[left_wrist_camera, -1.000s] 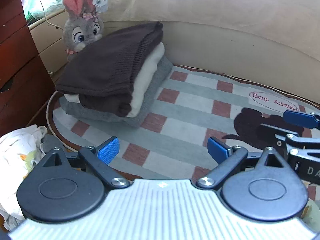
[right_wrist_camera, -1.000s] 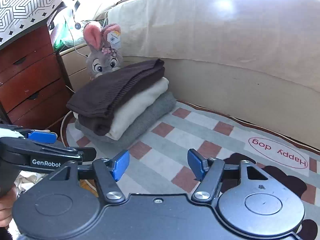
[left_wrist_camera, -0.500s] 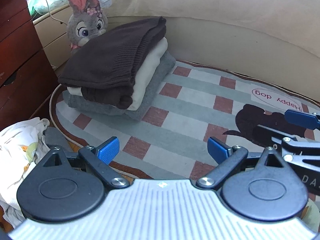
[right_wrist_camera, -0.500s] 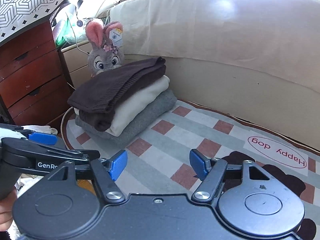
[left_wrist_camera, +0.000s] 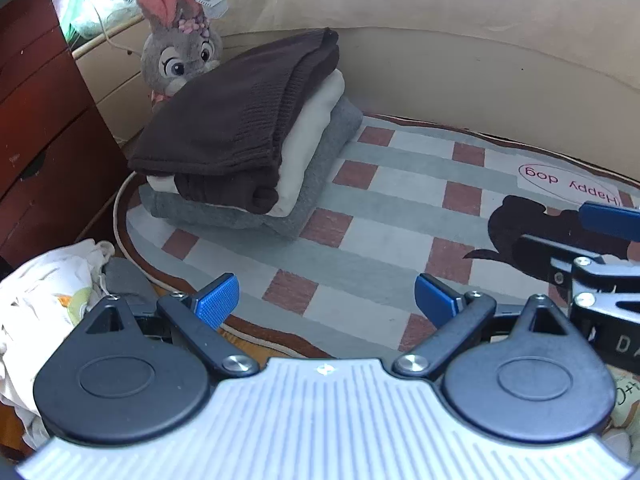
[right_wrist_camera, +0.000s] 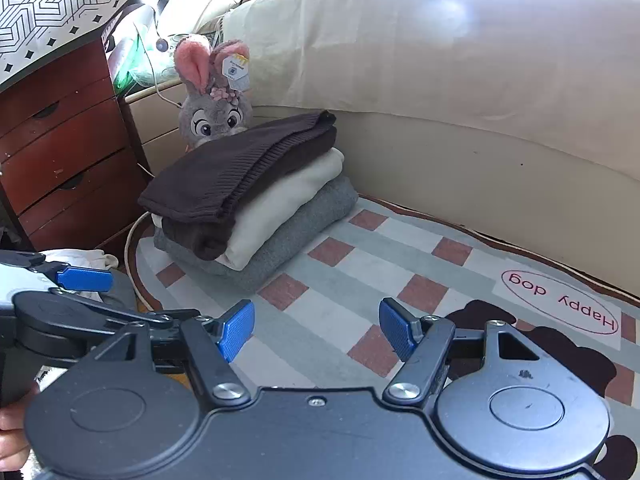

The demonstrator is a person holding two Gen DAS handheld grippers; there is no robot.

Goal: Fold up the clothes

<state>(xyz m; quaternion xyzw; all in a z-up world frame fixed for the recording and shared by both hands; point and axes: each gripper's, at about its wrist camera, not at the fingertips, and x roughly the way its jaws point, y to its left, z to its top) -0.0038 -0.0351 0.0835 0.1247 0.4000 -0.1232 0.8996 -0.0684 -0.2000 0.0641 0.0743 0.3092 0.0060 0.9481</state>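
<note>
Since the earlier frames, both views sit slightly nearer the stack of three folded garments: brown sweater [left_wrist_camera: 236, 128] on top, cream garment [left_wrist_camera: 316, 128], grey garment [left_wrist_camera: 320, 164] lowest, on the checked rug [left_wrist_camera: 384, 216]. One plush rabbit [right_wrist_camera: 212, 108] sits behind. Left gripper [left_wrist_camera: 326, 300] and right gripper [right_wrist_camera: 316, 328] gape wide, empty

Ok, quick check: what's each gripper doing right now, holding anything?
Left gripper: open, nothing between its pads, over the rug.
Right gripper: open, empty, also over the rug.

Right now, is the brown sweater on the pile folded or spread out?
Folded: the brown sweater lies doubled in layers atop the cream and grey garments.
</note>
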